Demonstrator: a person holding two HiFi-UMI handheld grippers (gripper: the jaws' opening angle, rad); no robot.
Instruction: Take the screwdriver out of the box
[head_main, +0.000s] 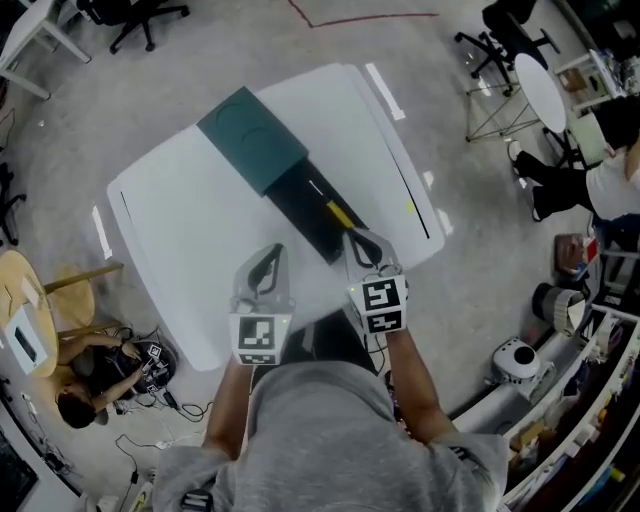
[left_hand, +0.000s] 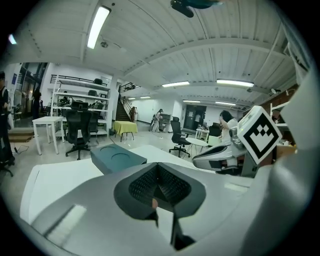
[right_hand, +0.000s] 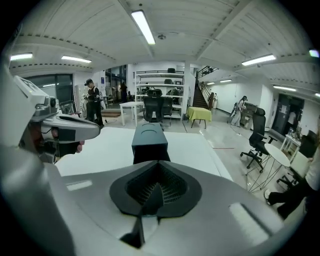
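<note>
Lying in pulled-out black tray (head_main: 298, 198) of teal box (head_main: 252, 137) on white tabletop (head_main: 180, 230): yellow-handled screwdriver (head_main: 338, 212). Probably light, rigid, shaft slick; grip across handle. Left tool (head_main: 277, 250), right tool (head_main: 352, 236) both closed, empty; right just beside handle.

The box (head_main: 262, 140) is showing dark teal outside, black inside. The screwdriver (head_main: 335, 208) is showing a yellow handle. The table (head_main: 180, 230) is showing plain white.
</note>
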